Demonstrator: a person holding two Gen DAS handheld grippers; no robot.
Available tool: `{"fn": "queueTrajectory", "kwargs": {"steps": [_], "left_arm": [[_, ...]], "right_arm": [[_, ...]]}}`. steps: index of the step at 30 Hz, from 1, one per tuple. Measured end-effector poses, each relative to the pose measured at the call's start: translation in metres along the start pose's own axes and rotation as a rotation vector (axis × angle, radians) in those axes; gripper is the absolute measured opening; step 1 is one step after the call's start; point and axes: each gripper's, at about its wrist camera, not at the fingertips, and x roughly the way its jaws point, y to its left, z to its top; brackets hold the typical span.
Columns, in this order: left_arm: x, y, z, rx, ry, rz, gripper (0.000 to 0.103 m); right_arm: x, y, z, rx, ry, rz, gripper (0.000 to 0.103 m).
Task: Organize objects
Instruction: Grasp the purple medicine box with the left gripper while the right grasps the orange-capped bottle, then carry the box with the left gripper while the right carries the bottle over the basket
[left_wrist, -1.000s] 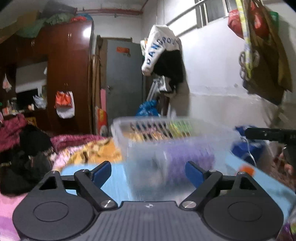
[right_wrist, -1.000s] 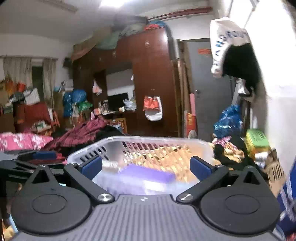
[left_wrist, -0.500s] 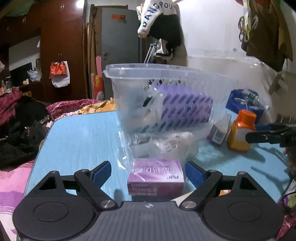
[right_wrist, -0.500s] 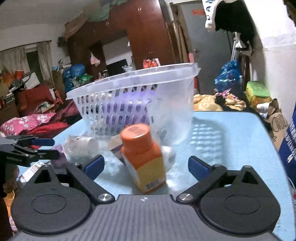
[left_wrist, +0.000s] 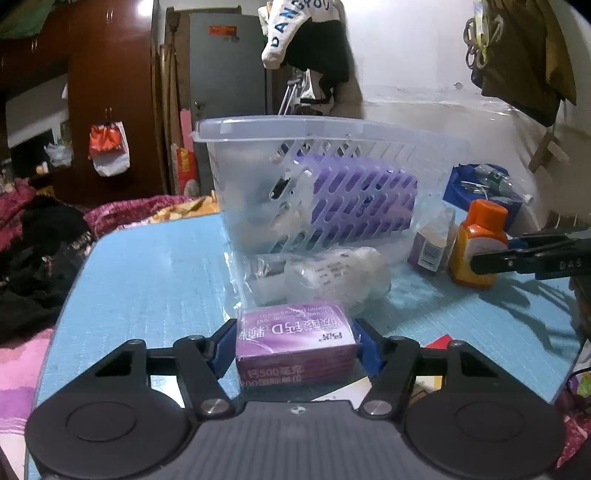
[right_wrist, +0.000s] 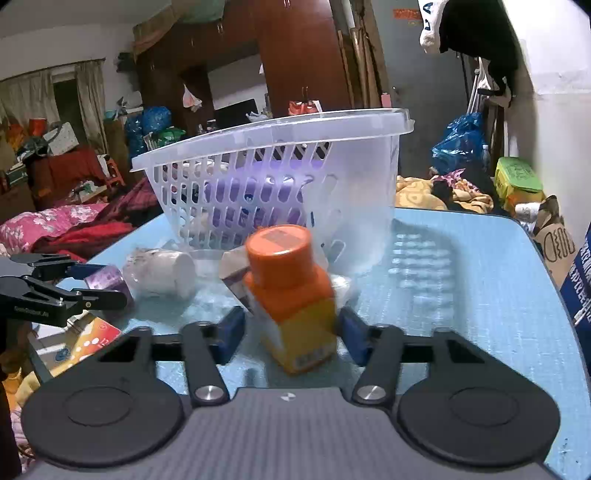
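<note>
A clear plastic basket (left_wrist: 325, 177) with a purple box inside stands on the blue table (left_wrist: 147, 266); it also shows in the right wrist view (right_wrist: 280, 173). My left gripper (left_wrist: 295, 349) is shut on a purple medicine box (left_wrist: 295, 347) on the table in front of the basket. My right gripper (right_wrist: 291, 334) has its pads against an orange-capped yellow bottle (right_wrist: 295, 295), which tilts slightly. The bottle also shows in the left wrist view (left_wrist: 480, 243), with the right gripper's fingers (left_wrist: 532, 254) beside it.
A white roll in clear wrap (left_wrist: 332, 277) and a small purple-and-white box (left_wrist: 430, 247) lie by the basket. Colourful flat packets (right_wrist: 81, 339) lie at the table's near left corner. Clothes and bedding lie beyond the table.
Both grippers dropped from basket height to the table. The left one closed on the purple box. The right one closed around the orange-capped bottle.
</note>
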Motion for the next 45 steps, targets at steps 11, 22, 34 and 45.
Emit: {"fn": "queueTrajectory", "kwargs": {"steps": [11, 22, 34, 45], "left_arm": [[-0.023, 0.006, -0.002, -0.034, -0.126, -0.023, 0.066], [-0.039, 0.002, 0.009, -0.040, -0.228, -0.051, 0.066], [-0.037, -0.022, 0.152, 0.024, -0.305, 0.013, 0.066], [0.098, -0.001, 0.195, -0.073, -0.020, 0.080, 0.066]], "right_arm": [[-0.019, 0.001, -0.007, -0.005, -0.130, 0.011, 0.051], [-0.032, 0.006, -0.005, -0.014, -0.210, 0.022, 0.048], [-0.046, 0.034, 0.104, -0.133, -0.278, -0.113, 0.047], [0.062, 0.019, 0.153, -0.121, 0.039, -0.299, 0.046]]}}
